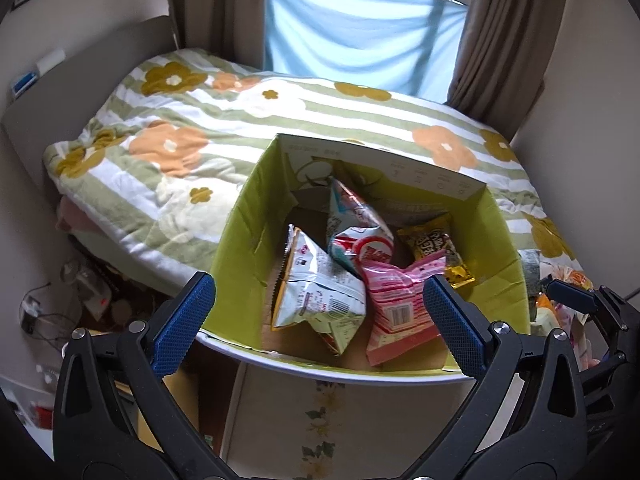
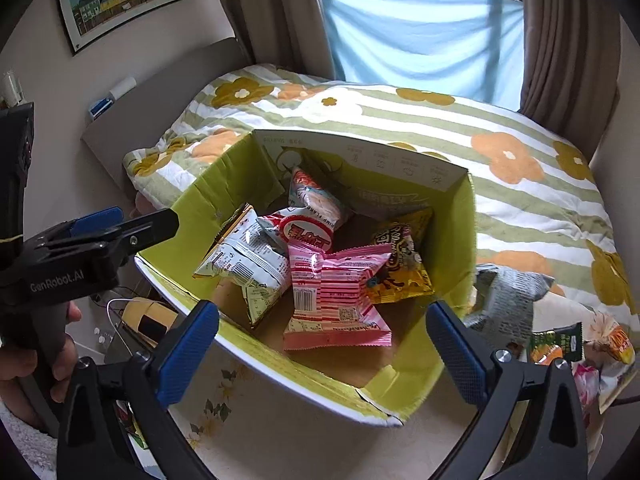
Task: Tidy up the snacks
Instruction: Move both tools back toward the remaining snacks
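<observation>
- Left wrist view: the left hand-held gripper is spread wide and empty above the near rim of the green box. Just ahead, inside, lie the pink packet and white packet.
- Right wrist view: the right hand-held gripper is likewise released and empty; loose packets lie to its right outside the box. They look light, crinkly and slippery; pinch a sealed edge.

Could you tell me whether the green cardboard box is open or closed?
Open: the green box has flaps up, and the pink snack packet lies visible inside.
</observation>
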A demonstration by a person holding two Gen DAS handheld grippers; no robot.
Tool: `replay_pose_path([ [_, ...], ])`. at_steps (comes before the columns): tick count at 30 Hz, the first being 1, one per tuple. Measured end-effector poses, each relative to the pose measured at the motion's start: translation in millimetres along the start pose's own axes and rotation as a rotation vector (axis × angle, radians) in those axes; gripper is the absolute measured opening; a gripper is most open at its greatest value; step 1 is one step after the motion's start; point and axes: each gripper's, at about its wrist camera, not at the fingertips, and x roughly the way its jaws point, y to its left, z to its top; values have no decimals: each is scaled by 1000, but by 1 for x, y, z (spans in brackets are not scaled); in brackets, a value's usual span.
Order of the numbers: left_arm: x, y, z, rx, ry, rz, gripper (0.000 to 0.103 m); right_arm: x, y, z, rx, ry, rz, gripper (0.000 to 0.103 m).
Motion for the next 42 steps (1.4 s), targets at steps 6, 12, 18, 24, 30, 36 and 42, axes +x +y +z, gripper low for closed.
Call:
replay_pose_path([
  [6,-18,-33,-4,20,-33,-37,103,-31,-20,-9,25,-55,-34,103],
  [12,-36,-89,-15,29,-57,-61,103,-72,-59,-26,23,-93,-64,103],
  [18,-40,-154,-35,45,-40,-98,103,-112,-113,-48,42,-117,-106,103],
  [24,-44,-220,-60,67,-39,-100,103,-147,-172,-67,49,-141,-173,103],
  [30,-34,-271,-84,40,9,-106,103,-164,-231,-82,84,-138,-206,103],
  [36,-8,-306,-106,-8,88,-130,103,-159,-280,-96,130,-113,-238,103],
  [42,38,-321,-126,-59,230,-177,103,-140,-316,-99,188,-76,-238,103],
])
